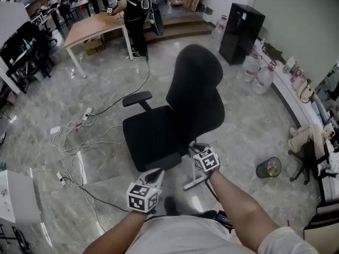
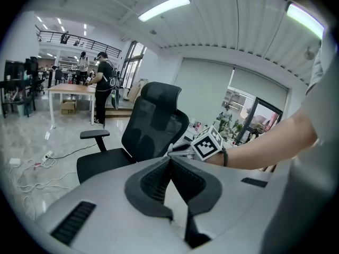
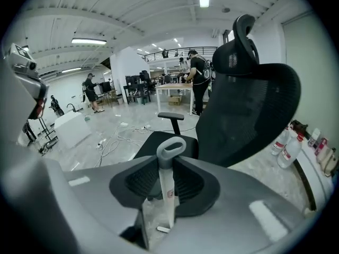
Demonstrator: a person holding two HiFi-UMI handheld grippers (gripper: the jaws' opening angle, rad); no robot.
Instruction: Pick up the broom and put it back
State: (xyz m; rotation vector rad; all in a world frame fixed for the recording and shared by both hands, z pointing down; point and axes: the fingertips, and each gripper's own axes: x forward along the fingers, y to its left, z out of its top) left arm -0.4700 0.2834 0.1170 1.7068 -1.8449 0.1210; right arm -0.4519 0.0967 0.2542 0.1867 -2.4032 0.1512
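Broom [image 3: 166, 192]: looped handle end pinched between the right gripper's [image 3: 166, 169] jaws, near the chair [image 3: 249, 115]. Judged light, stiff and smooth-shafted; held this near the tip, the head may swing. Left gripper [image 2: 170, 162]: jaws pressed together, empty.

Glossy grey floor [image 1: 249, 126]: black office chair [image 1: 159, 136] stood centrally; white cables [image 1: 79, 142] strewn left; mesh bin [image 1: 268, 168] right.
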